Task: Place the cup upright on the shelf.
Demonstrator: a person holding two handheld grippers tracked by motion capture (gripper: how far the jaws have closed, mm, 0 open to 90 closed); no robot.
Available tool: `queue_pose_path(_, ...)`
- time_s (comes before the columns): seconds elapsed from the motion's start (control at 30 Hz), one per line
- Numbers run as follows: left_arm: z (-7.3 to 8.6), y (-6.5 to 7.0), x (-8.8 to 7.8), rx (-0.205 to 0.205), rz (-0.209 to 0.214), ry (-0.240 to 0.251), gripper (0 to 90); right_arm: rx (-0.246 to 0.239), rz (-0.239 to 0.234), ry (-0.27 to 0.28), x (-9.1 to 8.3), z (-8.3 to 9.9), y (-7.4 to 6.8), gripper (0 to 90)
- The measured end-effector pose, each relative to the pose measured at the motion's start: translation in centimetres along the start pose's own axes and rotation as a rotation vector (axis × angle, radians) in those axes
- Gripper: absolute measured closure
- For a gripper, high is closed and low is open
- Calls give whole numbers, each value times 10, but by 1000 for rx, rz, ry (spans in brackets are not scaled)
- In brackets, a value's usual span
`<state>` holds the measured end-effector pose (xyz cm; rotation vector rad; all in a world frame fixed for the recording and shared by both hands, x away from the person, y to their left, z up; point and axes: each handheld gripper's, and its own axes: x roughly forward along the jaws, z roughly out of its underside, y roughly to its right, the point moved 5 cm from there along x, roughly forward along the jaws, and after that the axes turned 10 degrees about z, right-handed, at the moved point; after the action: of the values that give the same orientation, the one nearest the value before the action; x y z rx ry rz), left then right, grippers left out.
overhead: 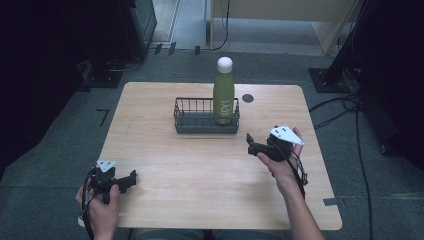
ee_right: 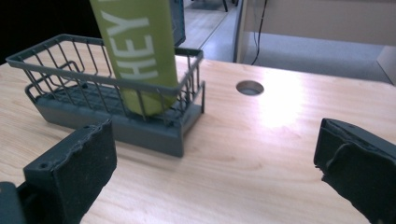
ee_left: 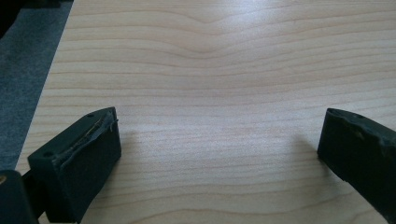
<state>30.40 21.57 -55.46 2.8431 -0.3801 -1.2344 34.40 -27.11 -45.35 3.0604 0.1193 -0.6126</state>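
Green bottle (overhead: 223, 92) upright in wire basket (overhead: 192, 116), right end. Right gripper (overhead: 252, 142) near basket, jaws wide. Left gripper (overhead: 131, 179) well apart, jaws wide, empty.

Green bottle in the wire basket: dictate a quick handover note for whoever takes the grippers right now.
Left gripper: open, holding nothing, low over the near-left table.
Right gripper: open, holding nothing, near the basket's right end, pointing towards it.
Green bottle: upright, white cap on, in the right end of the wire basket.
Done: neither gripper holds the bottle.
Left: probably grasping the bottle with the right gripper.
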Motion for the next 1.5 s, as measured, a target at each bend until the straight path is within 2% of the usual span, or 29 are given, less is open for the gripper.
queue_pose_path(0.5, 0, 0, 0, 0, 0, 0, 0, 56, 55, -40, -19, 42, 46, 0)
queue_pose_path(0.7, 0, 0, 0, 0, 0, 0, 0, 71, 90, -72, -24, 63, 64, 0)
queue_pose_path(0.83, 0, 0, 0, 0, 0, 0, 0, 79, 108, -83, -26, 69, 72, 0)
queue_pose_path(0.87, 0, 0, 0, 0, 0, 0, 0, 82, 121, -89, -28, 74, 78, 0)
queue_pose_path(1.5, 0, 0, 0, 0, 0, 0, 0, 99, 199, -152, -47, 112, 118, 0)
